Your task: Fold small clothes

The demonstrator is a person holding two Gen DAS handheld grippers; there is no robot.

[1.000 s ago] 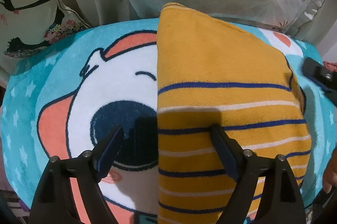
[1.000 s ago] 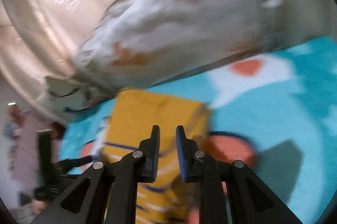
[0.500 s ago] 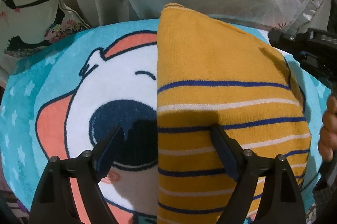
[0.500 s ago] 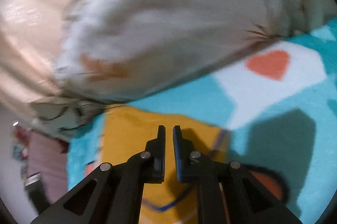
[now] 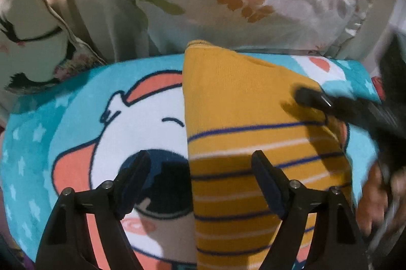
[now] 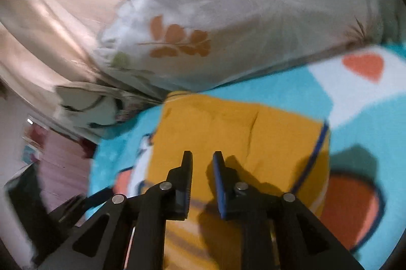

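Note:
A folded mustard-yellow garment (image 5: 253, 138) with blue and white stripes lies flat on a teal cartoon blanket (image 5: 76, 143). My left gripper (image 5: 200, 168) is wide open and empty, hovering over the garment's left folded edge near its striped end. My right gripper (image 6: 201, 158) hangs over the garment (image 6: 228, 132) with its jaws a small gap apart, holding nothing. In the left wrist view the right gripper (image 5: 309, 97) reaches in from the right over the garment's right side.
A white pillow with a leaf print (image 5: 241, 3) lies just behind the garment. A second cushion with a black bird pattern (image 5: 33, 41) sits at the back left. A beige curtain (image 6: 50, 16) hangs behind. The blanket's right edge (image 5: 368, 82) is close to the garment.
My right gripper moved left and down over the garment's right side, and its jaws opened a little from nearly closed. My left gripper drew back slightly and stayed open.

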